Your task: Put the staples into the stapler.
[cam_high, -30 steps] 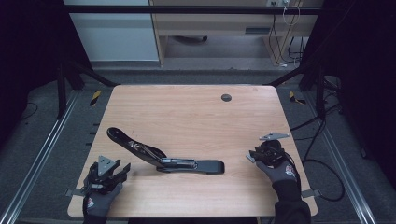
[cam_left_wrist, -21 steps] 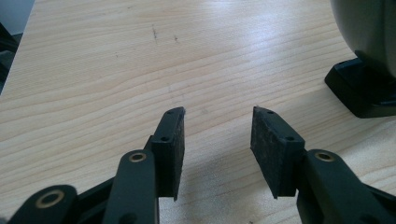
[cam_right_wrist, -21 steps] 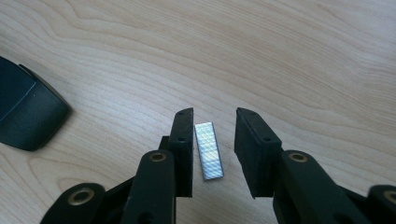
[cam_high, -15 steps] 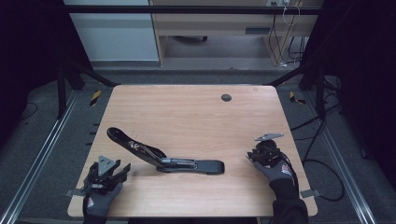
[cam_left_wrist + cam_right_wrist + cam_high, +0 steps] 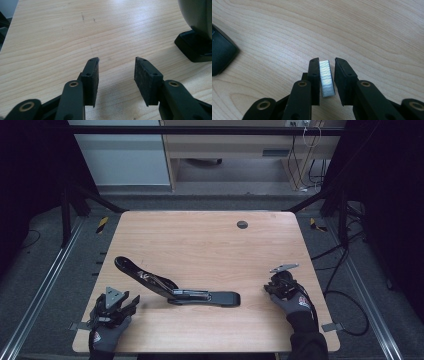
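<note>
Our right tool [image 5: 326, 62] has been narrowing around a staple strip [image 5: 327, 78], seemingly unpinched; the open stapler [image 5: 175, 290] lies near the table's [image 5: 210, 240] front edge; our left tool [image 5: 116, 68] gapes empty.

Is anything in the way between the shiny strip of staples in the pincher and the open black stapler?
Nothing visible is. The silver strip of staples sits between the right gripper's jaws, which have just been closing on it. From there to the opened black stapler there is bare light wooden table.

Overhead light fell evenly on the pale table [image 5: 200, 240] while the surrounding room stayed dark; close-up views were sharp, with soft shadows beneath the jaws.
</note>
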A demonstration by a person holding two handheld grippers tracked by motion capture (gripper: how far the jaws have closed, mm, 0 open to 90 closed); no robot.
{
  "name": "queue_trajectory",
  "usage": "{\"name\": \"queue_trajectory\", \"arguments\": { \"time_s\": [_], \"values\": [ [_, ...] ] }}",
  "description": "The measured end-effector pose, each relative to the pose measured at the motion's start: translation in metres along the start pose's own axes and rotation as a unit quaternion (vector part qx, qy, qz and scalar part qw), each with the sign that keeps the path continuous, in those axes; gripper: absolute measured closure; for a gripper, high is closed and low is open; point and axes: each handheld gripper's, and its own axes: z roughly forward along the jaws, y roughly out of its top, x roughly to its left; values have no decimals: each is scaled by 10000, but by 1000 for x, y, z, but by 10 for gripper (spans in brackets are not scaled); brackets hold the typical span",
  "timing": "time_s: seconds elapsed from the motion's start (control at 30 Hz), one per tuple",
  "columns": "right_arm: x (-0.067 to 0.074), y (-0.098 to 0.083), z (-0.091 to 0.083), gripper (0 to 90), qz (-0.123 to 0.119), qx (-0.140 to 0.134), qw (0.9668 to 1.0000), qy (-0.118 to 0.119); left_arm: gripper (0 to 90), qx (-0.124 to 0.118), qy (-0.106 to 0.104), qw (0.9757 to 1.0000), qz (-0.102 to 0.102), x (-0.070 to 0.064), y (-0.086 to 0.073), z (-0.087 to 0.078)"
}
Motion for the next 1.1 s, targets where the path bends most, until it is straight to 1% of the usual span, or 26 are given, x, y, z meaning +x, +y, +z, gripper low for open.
{"name": "queue_trajectory", "arguments": {
  "time_s": [0.07,0.1,0.13,0.17,0.23,0.27,0.4,0.43,0.47,0.5,0.53,0.67,0.73,0.77,0.87,0.93,1.07,1.1],
  "values": [
    [1,0,1,762,57,10,10000,41,544,5,1,10000,-1,0,0,0],
    [1,0,1,765,53,18,10000,36,544,9,-3,10000,5,0,0,0],
    [0,-1,2,770,-23,9,10000,5,544,12,-2,10000,8,-1,0,0],
    [0,-1,2,777,-13,14,10000,-4,544,14,-4,10000,8,-1,0,0],
    [0,-1,1,778,50,13,10000,65,544,7,-2,10000,4,-1,0,1],
    [0,-1,2,779,-14,5,10000,34,545,12,-2,10000,3,-1,0,1],
    [0,-1,2,781,-13,22,10000,64,545,13,-3,10000,4,-1,0,0],
    [0,-1,1,782,30,40,9999,94,545,12,-2,10000,8,0,0,0],
    [0,-1,1,782,-17,34,10000,41,545,12,1,10000,8,0,0,0],
    [0,-1,0,782,39,32,9999,94,545,13,0,10000,6,0,0,0],
    [0,-1,-1,782,19,26,9999,108,545,17,-2,10000,6,0,0,1],
    [1,-2,-5,782,-50,-50,9999,118,545,11,10,10000,13,-2,0,1],
    [3,-1,-7,782,-25,-77,9998,165,545,24,7,10000,33,-2,0,1],
    [3,-2,-8,782,-83,-114,9998,154,545,26,9,10000,32,-2,0,1],
    [4,-2,-12,782,-49,-175,9995,239,545,41,0,10000,33,-2,0,1],
    [4,-2,-14,782,-127,-251,9993,265,545,47,1,10000,29,-2,0,2],
    [8,0,-21,782,-128,-298,9987,384,545,59,-9,10000,49,-3,-1,2],
    [9,1,-22,782,-135,-345,9985,400,545,55,-7,10000,44,-3,-1,2]
  ]
}}
